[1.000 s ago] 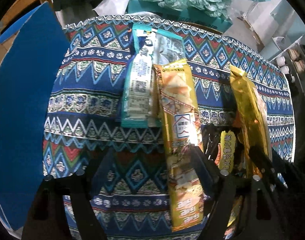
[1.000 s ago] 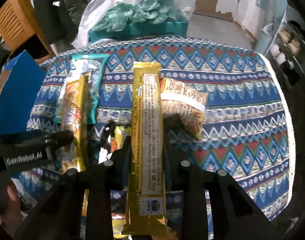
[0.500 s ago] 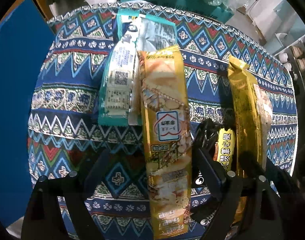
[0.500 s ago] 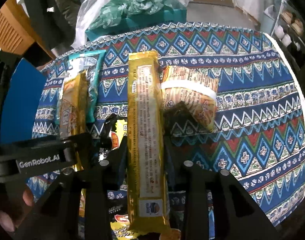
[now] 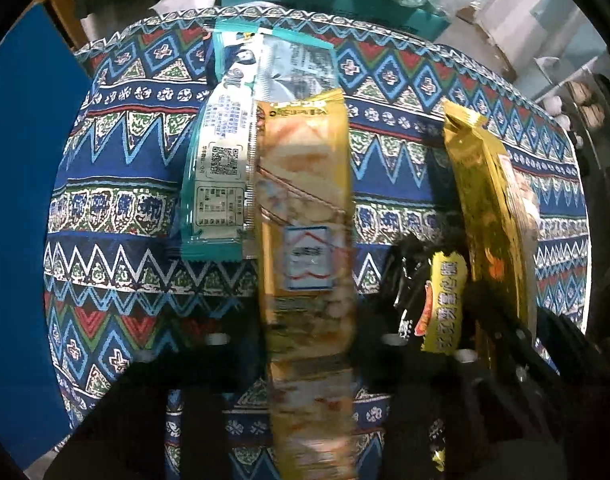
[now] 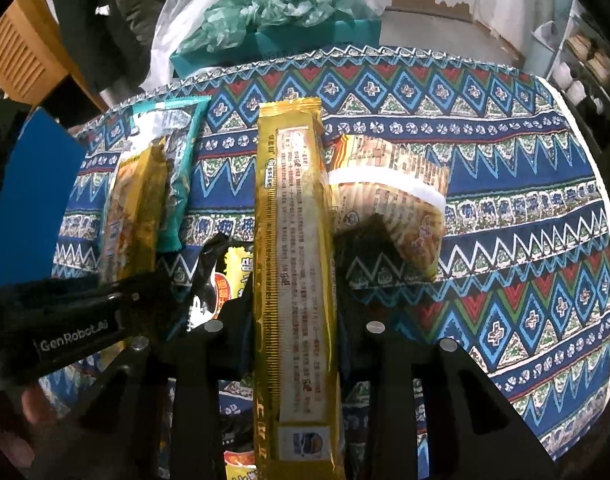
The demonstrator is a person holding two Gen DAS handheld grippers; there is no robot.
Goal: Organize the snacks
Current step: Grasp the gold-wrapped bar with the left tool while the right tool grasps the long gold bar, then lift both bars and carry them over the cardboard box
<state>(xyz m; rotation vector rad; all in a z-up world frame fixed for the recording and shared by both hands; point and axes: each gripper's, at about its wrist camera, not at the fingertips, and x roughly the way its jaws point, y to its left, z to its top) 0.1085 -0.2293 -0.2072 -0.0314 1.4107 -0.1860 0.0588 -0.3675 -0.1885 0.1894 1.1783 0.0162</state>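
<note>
Right hand-held gripper is clamped on a long gold foil biscuit sleeve, held by its lower half above the patterned-cloth worktop. Left hand-held gripper grips a long yellow-orange cracker packet the same way. Both look light, crinkly and slippery; a mid-body pinch suits them, gently, since the contents probably crush. Beyond lies a teal-and-white wrapper, flat on the cloth.

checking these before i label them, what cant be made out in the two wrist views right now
- Left wrist view: the print on the orange packet is smeared by motion blur, and its lower end runs out of frame.
- Left wrist view: the left gripper is in dark shadow; its grip is unclear.
- Right wrist view: the small yellow packet is mostly hidden behind the gold packet and the right gripper.
</note>
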